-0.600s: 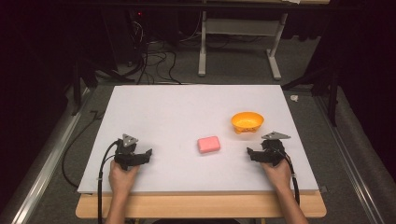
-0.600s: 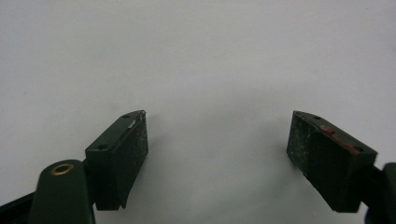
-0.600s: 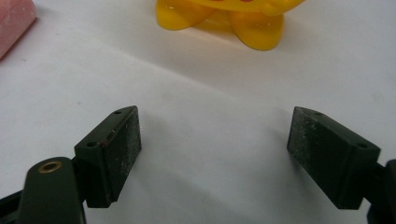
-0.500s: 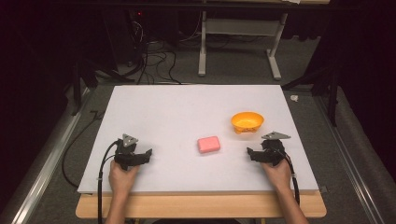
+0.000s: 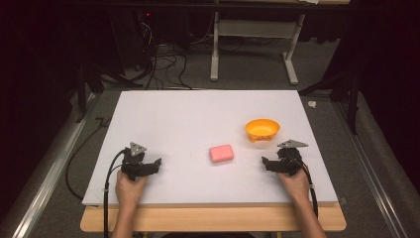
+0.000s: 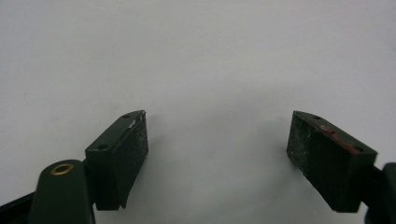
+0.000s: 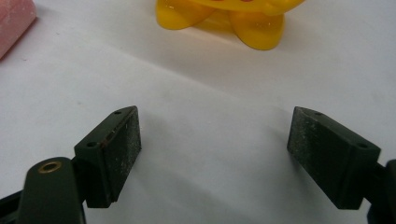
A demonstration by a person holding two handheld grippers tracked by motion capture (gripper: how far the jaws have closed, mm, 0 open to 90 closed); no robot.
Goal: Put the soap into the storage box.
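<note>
A pink rounded rectangular block (image 5: 221, 153) lies mid-desk on the white desk (image 5: 198, 114), an orange plastic bowl (image 5: 262, 129) just beyond to its right, the left gripper (image 5: 153, 164) and right gripper (image 5: 266, 163) flanking it, both spread apart and empty.

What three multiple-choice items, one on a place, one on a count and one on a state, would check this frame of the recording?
1. Where does the pink block lie?
A. inside the bowl
B. on the white table, between the two grippers
C. on the floor

2. How many loose things lie on the table?
A. two
B. four
C. none

3. How do the fingers of the left gripper stand?
A. shut on the block
B. shut on nothing
C. open, with nothing between them

Answers: 1 B, the block sits on the bare board between both hands; 2 A, the block and the orange bowl; 3 C, white table shows through the wide gap.
</note>
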